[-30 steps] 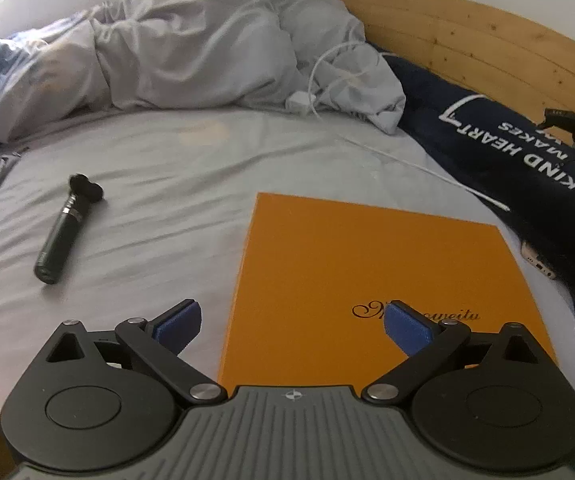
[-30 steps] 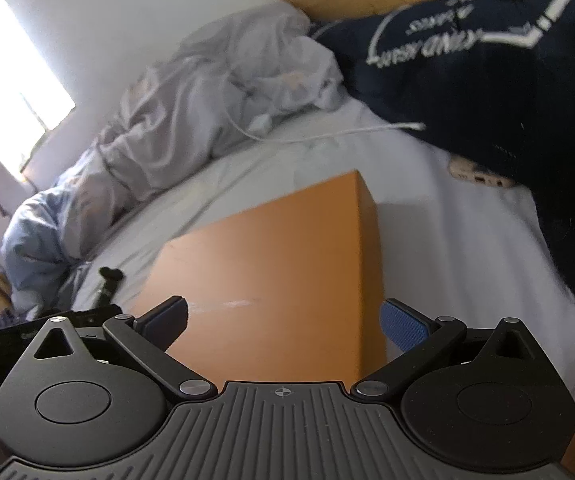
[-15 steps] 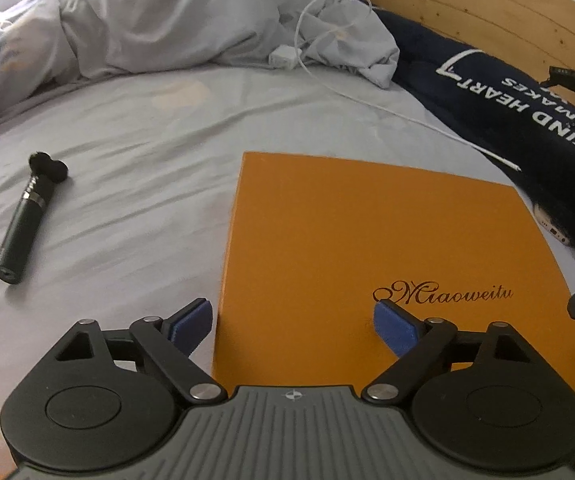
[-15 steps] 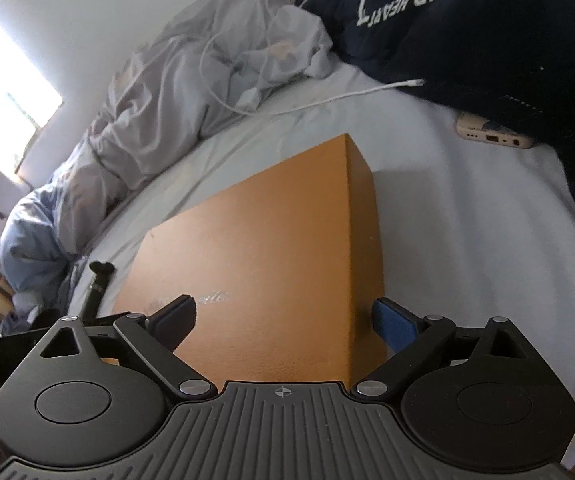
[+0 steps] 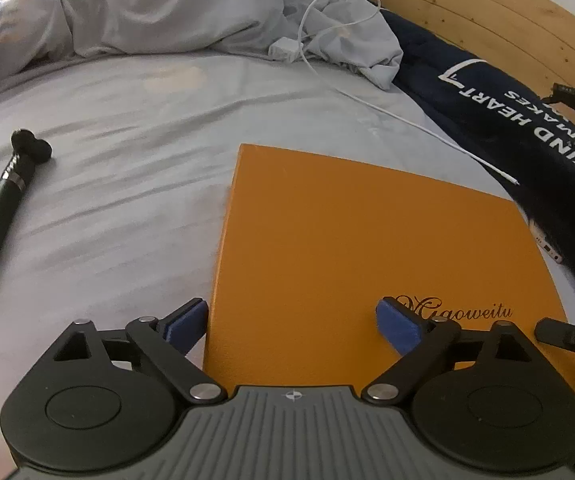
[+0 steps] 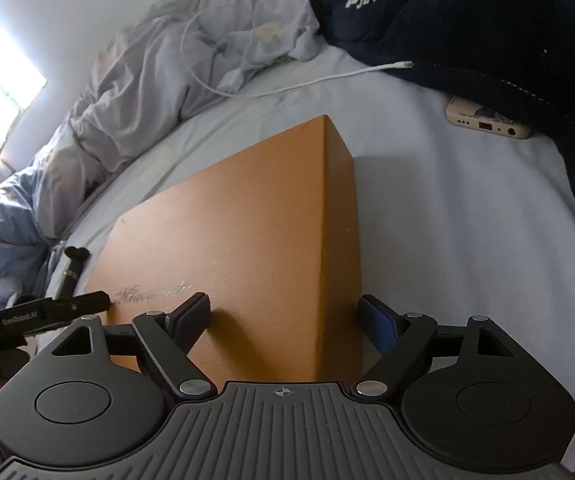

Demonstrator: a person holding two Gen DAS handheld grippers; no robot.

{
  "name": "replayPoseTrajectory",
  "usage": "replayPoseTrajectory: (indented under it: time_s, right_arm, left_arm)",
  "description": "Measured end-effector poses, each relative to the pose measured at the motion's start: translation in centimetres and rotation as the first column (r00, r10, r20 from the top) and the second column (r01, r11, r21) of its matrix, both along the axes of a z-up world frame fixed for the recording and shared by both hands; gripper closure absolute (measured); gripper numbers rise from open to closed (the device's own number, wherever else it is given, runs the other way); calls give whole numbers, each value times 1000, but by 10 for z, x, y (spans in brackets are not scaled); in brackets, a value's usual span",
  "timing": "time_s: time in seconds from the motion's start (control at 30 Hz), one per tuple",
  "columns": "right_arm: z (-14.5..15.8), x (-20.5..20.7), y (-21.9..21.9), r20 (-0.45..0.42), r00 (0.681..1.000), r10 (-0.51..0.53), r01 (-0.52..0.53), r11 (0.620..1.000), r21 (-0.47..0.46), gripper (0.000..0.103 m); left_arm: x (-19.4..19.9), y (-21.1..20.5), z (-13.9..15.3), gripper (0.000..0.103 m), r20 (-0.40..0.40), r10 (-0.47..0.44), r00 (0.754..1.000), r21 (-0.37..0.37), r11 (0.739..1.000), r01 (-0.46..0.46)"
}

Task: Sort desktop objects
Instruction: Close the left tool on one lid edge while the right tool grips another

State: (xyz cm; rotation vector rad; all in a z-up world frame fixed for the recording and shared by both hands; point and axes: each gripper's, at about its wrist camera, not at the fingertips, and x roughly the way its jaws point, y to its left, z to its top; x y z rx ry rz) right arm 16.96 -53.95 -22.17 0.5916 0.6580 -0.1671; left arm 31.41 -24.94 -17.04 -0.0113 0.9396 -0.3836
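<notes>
Orange box (image 5: pixel 367 248) flat on bed (image 5: pixel 127 160). My left claw (image 5: pixel 291 322) wide, straddling near-left edge; right claw (image 6: pixel 285 314) wide over right edge. If lifting lid: level both, close evenly. Black handle (image 5: pixel 3 196) lies well left.

phone (image 6: pixel 487 122) half hidden under navy pillow (image 6: pixel 487 20), gilt lettering blurred

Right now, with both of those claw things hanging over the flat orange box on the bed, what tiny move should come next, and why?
Probably lower both onto the flat orange cardboard box. The left gripper is open astride its left edge, and the right gripper is open astride its right edge. Neither visibly pinches an edge yet, so easing down before closing seems sensible.
</notes>
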Motion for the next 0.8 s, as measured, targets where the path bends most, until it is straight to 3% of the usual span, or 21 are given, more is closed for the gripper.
replayPoseTrajectory:
  time_s: [0.5,0.8]
  right_arm:
    - [16,-1,15,-44,999,28,-32,994,-106,22]
    - [55,-17,25,-13,1000,28,-30,989,-147,22]
  left_arm:
    - [-13,-3,13,15,31,46,998,18,999,-46]
    - [-27,2,34,15,46,53,998,-3,999,-53]
